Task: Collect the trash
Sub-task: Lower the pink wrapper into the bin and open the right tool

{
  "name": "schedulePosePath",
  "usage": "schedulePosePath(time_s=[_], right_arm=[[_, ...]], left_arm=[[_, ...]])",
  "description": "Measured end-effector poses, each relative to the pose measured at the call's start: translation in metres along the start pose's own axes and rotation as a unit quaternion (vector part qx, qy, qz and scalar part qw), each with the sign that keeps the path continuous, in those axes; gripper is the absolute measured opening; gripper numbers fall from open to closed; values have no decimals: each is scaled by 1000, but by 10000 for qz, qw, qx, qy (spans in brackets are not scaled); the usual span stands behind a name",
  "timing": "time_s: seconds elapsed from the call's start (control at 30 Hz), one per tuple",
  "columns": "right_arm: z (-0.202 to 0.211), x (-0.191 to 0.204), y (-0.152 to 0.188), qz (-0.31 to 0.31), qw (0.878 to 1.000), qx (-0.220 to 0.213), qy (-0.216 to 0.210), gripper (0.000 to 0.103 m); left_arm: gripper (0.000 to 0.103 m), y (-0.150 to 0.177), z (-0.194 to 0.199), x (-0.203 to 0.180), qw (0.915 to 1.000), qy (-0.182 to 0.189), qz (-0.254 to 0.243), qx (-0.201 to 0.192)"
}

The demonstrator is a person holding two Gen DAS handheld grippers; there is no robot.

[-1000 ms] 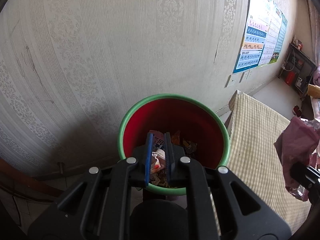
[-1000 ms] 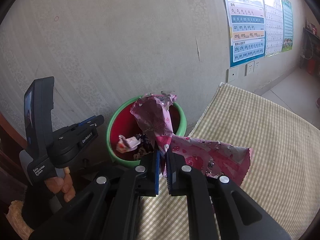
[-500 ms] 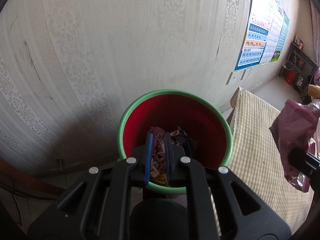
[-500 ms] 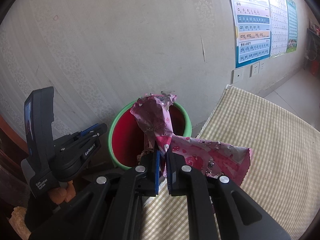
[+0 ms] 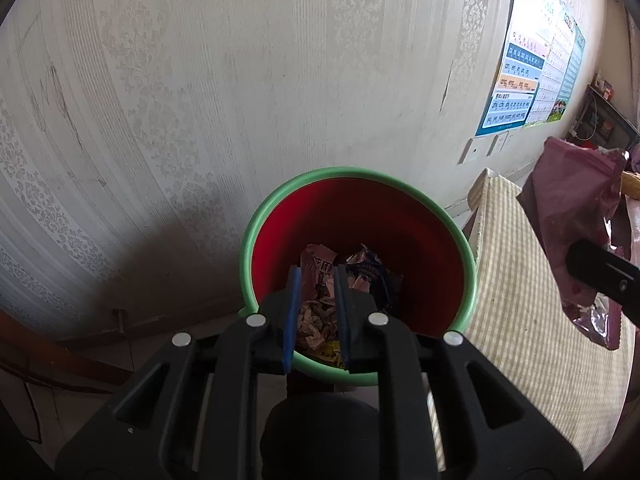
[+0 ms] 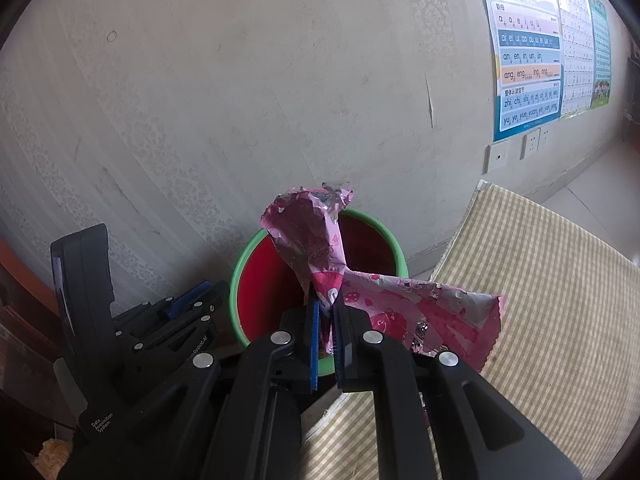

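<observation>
A red bin with a green rim point(image 5: 460, 236) stands by the wall, holding several crumpled wrappers point(image 5: 360, 268). My left gripper point(image 5: 316, 280) hangs over the bin's near edge, its jaws a little apart with nothing between them. My right gripper point(image 6: 325, 304) is shut on a pink foil snack bag point(image 6: 308, 236), held up just in front of the bin point(image 6: 244, 264). The bag also shows at the right edge of the left wrist view point(image 5: 568, 200). The left gripper's body point(image 6: 160, 320) shows at the left of the right wrist view.
A table with a yellow checked cloth point(image 6: 552, 288) sits right of the bin point(image 5: 520, 292). A patterned wall point(image 5: 240, 80) with posters point(image 6: 524, 60) and wall sockets point(image 6: 532, 144) is behind. Dark wooden furniture point(image 5: 40, 352) is at lower left.
A small white and red wrapper that was between my left gripper's fingers has dropped into the bin. My right gripper has carried the pink bag closer to the bin.
</observation>
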State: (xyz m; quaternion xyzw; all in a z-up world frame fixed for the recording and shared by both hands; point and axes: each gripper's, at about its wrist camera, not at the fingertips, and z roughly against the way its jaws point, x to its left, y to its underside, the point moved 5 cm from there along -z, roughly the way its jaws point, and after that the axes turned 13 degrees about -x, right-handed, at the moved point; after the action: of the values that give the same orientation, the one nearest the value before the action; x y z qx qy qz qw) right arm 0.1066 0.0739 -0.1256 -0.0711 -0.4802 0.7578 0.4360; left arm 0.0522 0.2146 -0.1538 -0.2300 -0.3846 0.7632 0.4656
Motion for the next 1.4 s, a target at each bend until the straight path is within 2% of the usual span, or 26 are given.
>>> schedulePosePath(time_s=[1.4], right_arm=[[-67, 14, -9, -16, 9990, 401, -177, 8]], left_arm=[[17, 18, -23, 17, 9993, -79, 208, 315]])
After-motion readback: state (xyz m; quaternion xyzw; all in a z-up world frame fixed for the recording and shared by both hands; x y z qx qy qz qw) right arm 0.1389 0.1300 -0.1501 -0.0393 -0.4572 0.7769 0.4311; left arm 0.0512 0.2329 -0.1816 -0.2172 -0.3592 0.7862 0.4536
